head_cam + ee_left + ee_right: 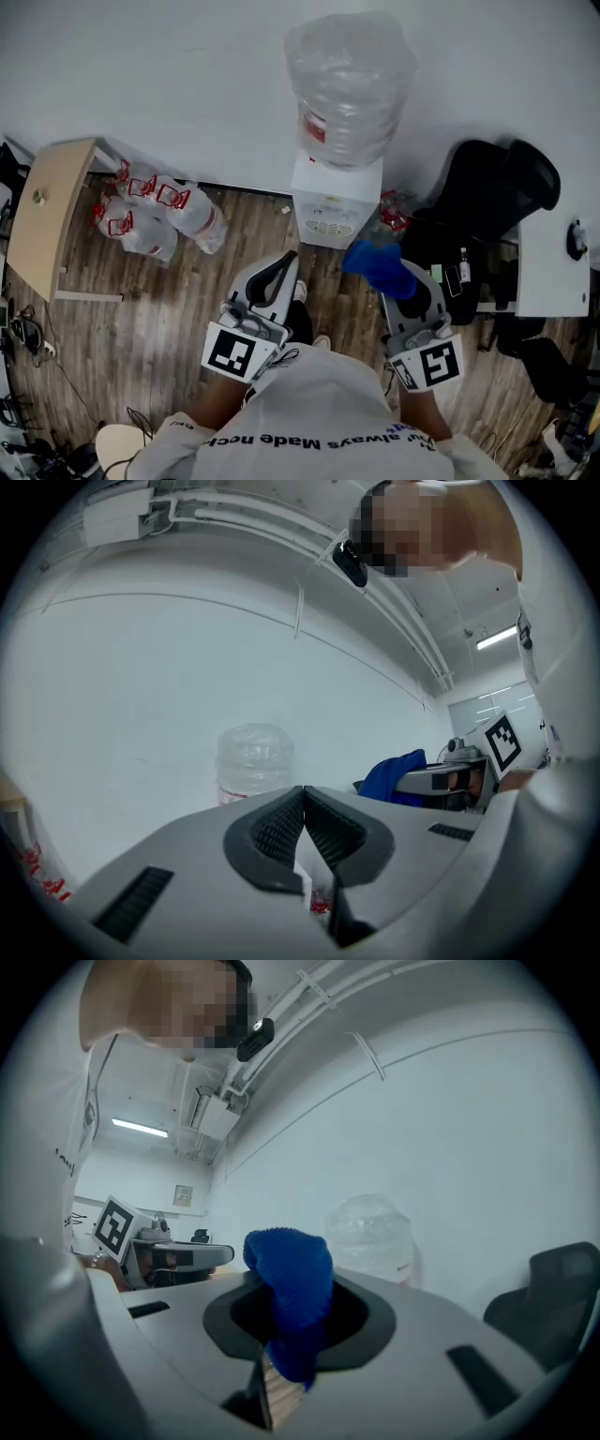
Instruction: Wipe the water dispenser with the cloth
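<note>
The white water dispenser [333, 204] stands against the wall with a clear plastic bottle [349, 84] on top. My right gripper [401, 281] is shut on a blue cloth [380, 265], held just to the right of the dispenser's front. In the right gripper view the blue cloth [291, 1297] bulges up between the jaws, with the bottle [370, 1237] beyond. My left gripper [281, 267] hangs left of the dispenser's base, shut with nothing in it. In the left gripper view its ribbed pads [281, 825] meet, and the bottle [253, 761] shows behind them.
Red-and-clear plastic bags [155, 214] lie on the wooden floor to the left, next to a light wooden table [47, 220]. A black office chair [492, 202] and a white desk [555, 267] crowd the right side. Cables [28, 337] lie at the far left.
</note>
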### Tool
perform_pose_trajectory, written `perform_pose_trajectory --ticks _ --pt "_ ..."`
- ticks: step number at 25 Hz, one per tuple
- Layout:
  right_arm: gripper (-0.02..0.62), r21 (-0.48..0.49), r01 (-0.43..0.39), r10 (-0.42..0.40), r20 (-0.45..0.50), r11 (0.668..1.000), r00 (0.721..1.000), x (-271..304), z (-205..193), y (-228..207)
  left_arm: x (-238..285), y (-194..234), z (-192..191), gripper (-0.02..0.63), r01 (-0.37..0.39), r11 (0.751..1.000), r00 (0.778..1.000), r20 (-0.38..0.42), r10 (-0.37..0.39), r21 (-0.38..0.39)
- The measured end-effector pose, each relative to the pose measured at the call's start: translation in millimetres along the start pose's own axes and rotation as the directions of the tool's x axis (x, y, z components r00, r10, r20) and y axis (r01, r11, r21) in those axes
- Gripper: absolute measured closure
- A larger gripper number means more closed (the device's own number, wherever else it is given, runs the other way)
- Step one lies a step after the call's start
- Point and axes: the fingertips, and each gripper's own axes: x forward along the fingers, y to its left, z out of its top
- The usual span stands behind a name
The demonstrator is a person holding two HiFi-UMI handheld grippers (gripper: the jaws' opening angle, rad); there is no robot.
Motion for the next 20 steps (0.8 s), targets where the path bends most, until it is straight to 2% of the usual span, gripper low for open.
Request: perform_pose_trajectory --ticks 9,20 --pt "0.508 -0.003 0.022 -0.022 -0.014 1.000 1.000 93 10 -21 59 76 8 0.586 0.043 0.999 0.999 0.003 -0.043 0.007" --pt "0.508 -0.018 0.050 -0.050 -0.027 0.999 0.998 185 10 -27 101 155 3 0.586 0.089 0.996 0.996 0.006 -0.089 0.009"
